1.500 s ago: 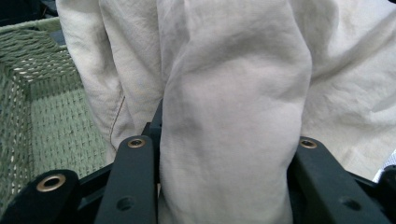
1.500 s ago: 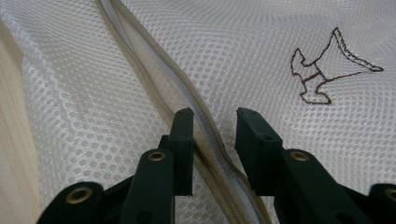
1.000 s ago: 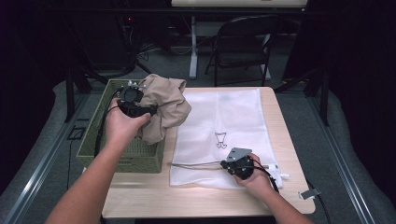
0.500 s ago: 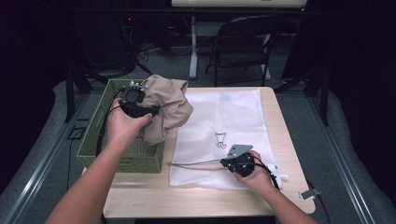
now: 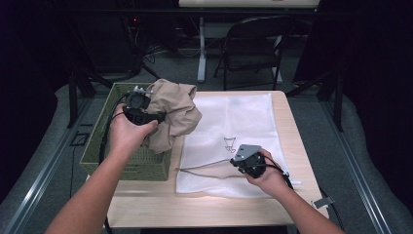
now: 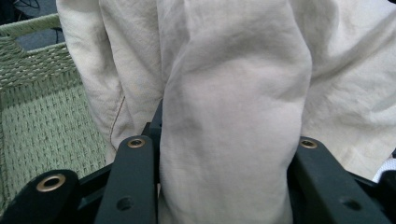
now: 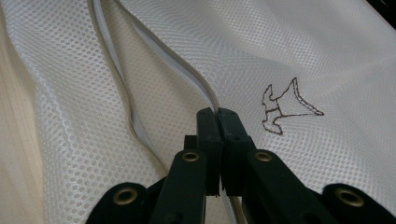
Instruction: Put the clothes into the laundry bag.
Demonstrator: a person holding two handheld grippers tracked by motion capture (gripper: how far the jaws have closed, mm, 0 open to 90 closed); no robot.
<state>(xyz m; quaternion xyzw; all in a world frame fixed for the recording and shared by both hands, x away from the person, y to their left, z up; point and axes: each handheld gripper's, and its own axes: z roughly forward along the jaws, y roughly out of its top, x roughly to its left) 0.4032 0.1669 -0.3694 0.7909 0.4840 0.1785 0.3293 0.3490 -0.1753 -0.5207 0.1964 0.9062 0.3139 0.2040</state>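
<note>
High view: left gripper (image 5: 141, 109) holds a beige garment (image 5: 173, 114) bunched above the green woven basket (image 5: 97, 156), jaws clamped on a thick fold. Right gripper (image 5: 248, 163) is pinched tight on the zipper edge (image 7: 205, 93) of the white mesh laundry bag (image 5: 243, 117) lying flat on the table (image 5: 204, 209). Recommendation: raise that edge high enough to gape the mouth, then feed the garment in low, avoiding snagging on the zipper.

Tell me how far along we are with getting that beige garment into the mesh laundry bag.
Done: the beige garment is out of the green basket, clamped in the left gripper. In hand: the right gripper pinches the zipper edge of the mesh bag, lifting the opening. Left: putting the garment inside and zipping it.
</note>
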